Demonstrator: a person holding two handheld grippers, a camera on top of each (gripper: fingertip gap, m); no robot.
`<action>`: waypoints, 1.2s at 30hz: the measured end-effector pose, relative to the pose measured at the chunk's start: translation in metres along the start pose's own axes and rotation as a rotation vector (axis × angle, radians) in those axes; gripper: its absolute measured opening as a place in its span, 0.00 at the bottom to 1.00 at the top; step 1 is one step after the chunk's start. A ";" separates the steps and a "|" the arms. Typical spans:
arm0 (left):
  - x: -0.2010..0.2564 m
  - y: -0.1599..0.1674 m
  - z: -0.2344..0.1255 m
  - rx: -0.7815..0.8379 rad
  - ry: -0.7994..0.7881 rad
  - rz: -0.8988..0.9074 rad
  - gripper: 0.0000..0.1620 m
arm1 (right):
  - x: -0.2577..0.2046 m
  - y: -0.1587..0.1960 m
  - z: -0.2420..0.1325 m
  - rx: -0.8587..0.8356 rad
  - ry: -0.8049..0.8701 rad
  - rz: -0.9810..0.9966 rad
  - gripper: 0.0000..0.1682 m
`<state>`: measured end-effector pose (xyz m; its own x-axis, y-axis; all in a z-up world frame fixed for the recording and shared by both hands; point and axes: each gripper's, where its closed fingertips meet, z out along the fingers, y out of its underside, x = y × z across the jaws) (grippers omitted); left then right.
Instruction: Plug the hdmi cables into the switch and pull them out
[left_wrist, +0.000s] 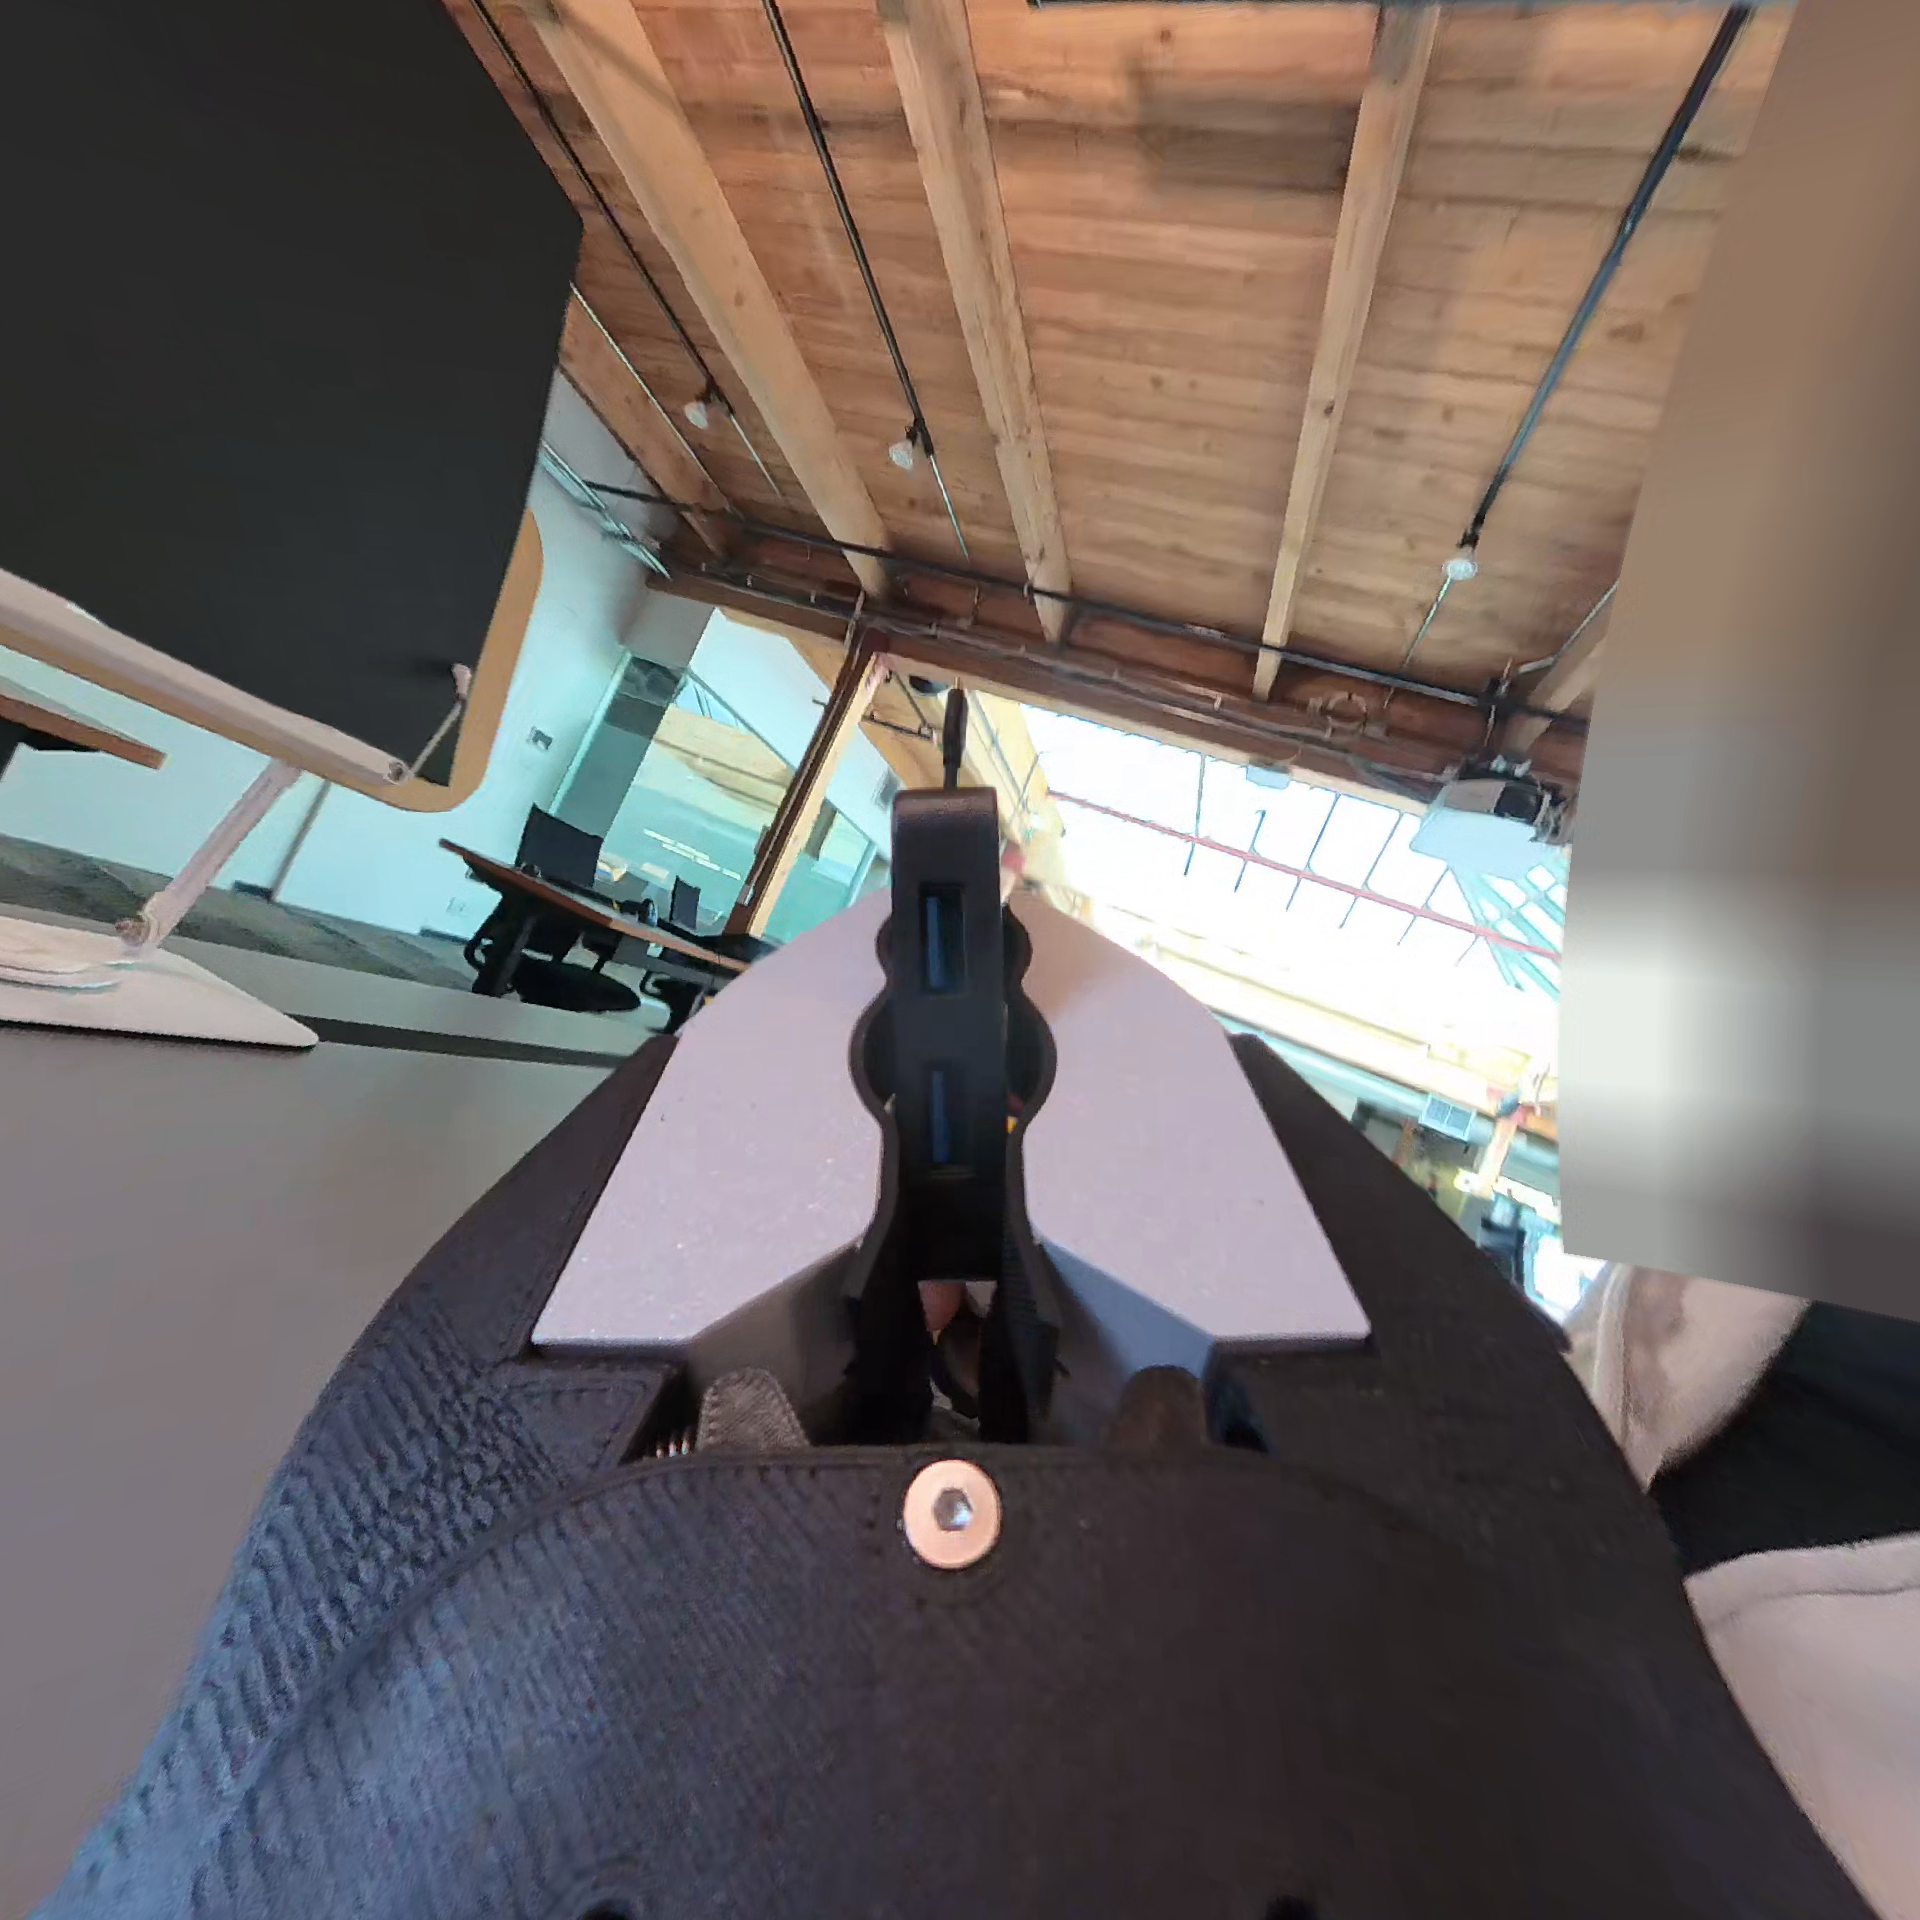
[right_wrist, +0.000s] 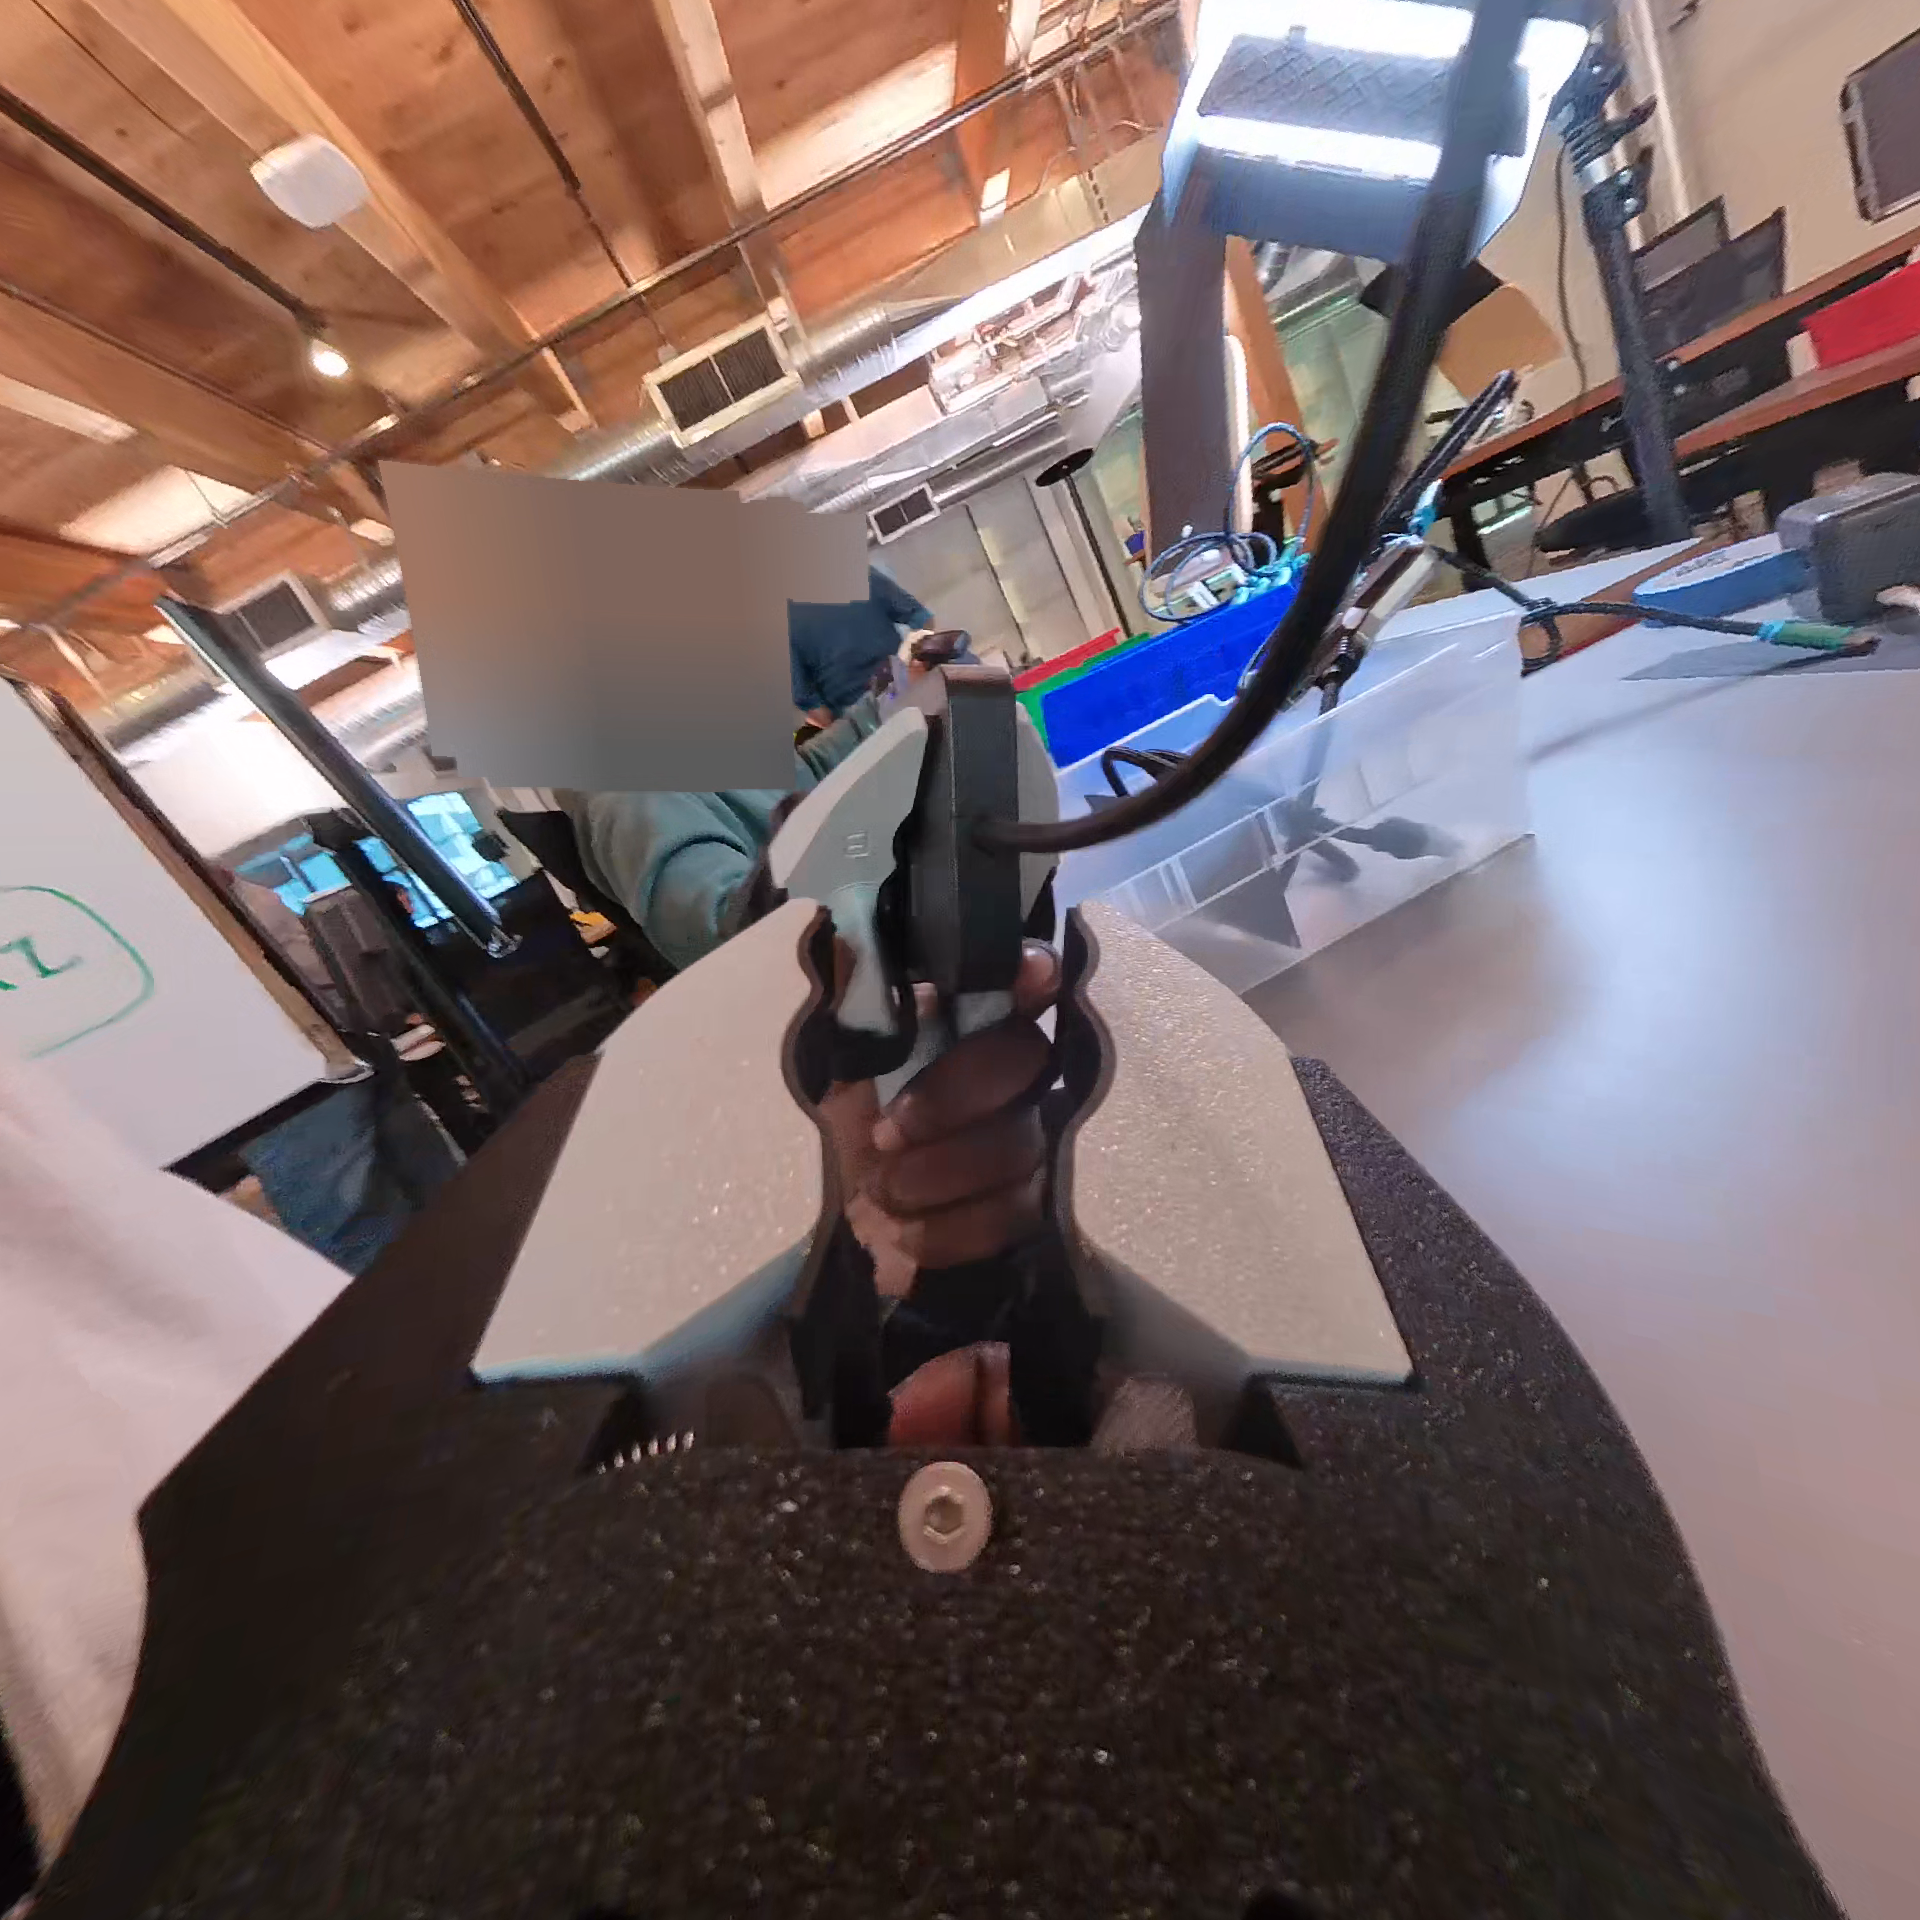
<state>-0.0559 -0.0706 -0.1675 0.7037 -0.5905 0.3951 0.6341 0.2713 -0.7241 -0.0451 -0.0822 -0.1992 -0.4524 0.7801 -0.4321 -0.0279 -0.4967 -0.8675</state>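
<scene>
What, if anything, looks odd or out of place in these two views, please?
The left gripper clamps the black switch upright, off the table; its two ports facing the camera are empty. In the right wrist view the right gripper holds no cable, though one black cable leaves the switch.

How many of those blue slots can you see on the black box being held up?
2. Both sit on the narrow edge of the black box held between the left gripper's fingers: one blue slot nearer the tips, the other nearer the camera. Other faces may hide more.
</scene>
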 end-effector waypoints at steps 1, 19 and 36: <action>0.002 0.005 0.002 -0.027 0.010 0.006 0.09 | 0.000 0.002 0.002 -0.004 0.009 -0.017 0.22; -0.024 0.033 0.007 -0.217 -0.224 0.248 0.33 | 0.111 -0.188 -0.325 0.081 1.168 -0.373 0.08; -0.030 0.028 0.004 -0.183 -0.241 0.181 0.33 | 0.178 -0.214 -0.415 -1.183 1.174 -0.408 0.01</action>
<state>-0.0584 -0.0423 -0.1974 0.8687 -0.3426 0.3577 0.4399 0.2017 -0.8751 0.2505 0.3210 -0.1929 0.2769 0.8830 0.3791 0.9009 -0.1013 -0.4220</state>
